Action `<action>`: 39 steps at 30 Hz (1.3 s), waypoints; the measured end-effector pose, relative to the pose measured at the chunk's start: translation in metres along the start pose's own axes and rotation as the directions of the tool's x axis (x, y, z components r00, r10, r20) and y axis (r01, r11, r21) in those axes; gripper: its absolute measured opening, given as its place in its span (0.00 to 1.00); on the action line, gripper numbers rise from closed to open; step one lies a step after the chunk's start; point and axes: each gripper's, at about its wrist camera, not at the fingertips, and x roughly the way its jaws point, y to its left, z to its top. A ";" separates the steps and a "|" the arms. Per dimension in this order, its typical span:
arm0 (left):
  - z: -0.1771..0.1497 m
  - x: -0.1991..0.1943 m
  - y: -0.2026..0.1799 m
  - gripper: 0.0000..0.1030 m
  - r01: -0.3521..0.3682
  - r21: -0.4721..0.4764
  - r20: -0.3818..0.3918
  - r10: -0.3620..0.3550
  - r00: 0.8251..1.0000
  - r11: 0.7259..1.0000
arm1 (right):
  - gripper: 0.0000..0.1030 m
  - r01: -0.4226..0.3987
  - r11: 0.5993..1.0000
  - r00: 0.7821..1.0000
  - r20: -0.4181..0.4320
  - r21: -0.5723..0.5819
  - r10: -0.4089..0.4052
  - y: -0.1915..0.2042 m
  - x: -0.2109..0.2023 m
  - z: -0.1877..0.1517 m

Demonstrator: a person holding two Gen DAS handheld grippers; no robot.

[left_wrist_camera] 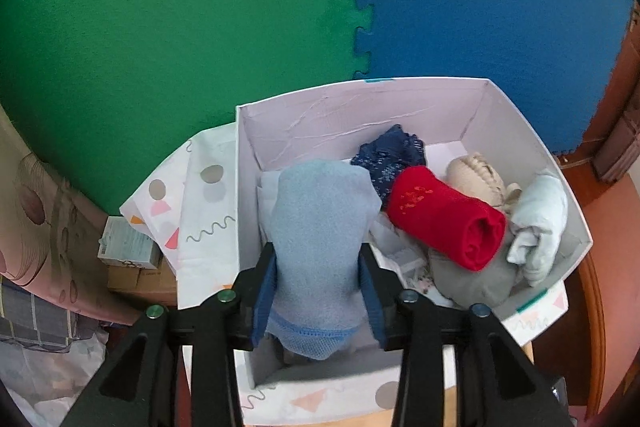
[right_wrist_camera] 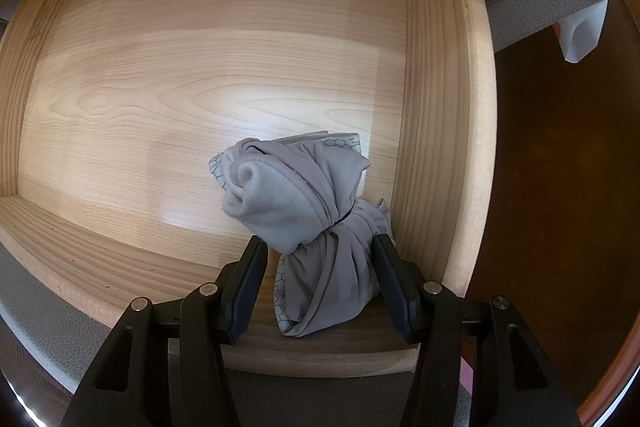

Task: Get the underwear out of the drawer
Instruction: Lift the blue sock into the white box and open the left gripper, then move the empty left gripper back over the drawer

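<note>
In the left wrist view my left gripper (left_wrist_camera: 318,259) is shut on a light blue piece of underwear (left_wrist_camera: 320,227) and holds it over the near left part of a white box (left_wrist_camera: 360,99). In the box lie a red roll (left_wrist_camera: 444,215), a navy piece (left_wrist_camera: 390,151), a beige piece (left_wrist_camera: 476,173), a pale blue-white piece (left_wrist_camera: 540,223) and a grey piece (left_wrist_camera: 472,275). In the right wrist view my right gripper (right_wrist_camera: 320,247) is shut on a bunched grey piece of underwear (right_wrist_camera: 296,195) inside the wooden drawer (right_wrist_camera: 160,67), at its near right corner.
Green (left_wrist_camera: 180,27) and blue (left_wrist_camera: 500,7) foam mats lie beyond the box. A patterned white lid or sheet (left_wrist_camera: 200,211) sits left of the box, with small cartons (left_wrist_camera: 128,243) beside it. The drawer's right wall (right_wrist_camera: 440,107) is close to the right gripper; dark wooden floor (right_wrist_camera: 560,187) lies beyond.
</note>
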 end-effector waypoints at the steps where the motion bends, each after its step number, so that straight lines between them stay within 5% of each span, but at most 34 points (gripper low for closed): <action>1: 0.001 0.001 0.002 0.41 0.001 -0.005 -0.004 -0.001 1.000 1.000 | 0.50 0.000 1.000 1.000 0.000 0.000 0.000 0.000 0.000 0.000; 21: -0.013 -0.045 0.005 0.45 0.020 0.028 0.042 -0.021 0.999 0.999 | 0.51 0.002 1.000 1.000 -0.002 0.000 -0.002 0.001 0.001 0.001; 30: -0.072 -0.068 0.007 0.45 0.066 0.071 0.049 -0.070 0.996 0.995 | 0.51 0.007 1.000 1.000 -0.013 0.006 -0.007 -0.002 0.002 0.000; 39: -0.142 -0.068 0.031 0.45 0.101 -0.028 0.023 -0.100 0.995 0.995 | 0.51 0.011 1.000 1.000 -0.017 0.005 -0.011 0.006 0.000 0.004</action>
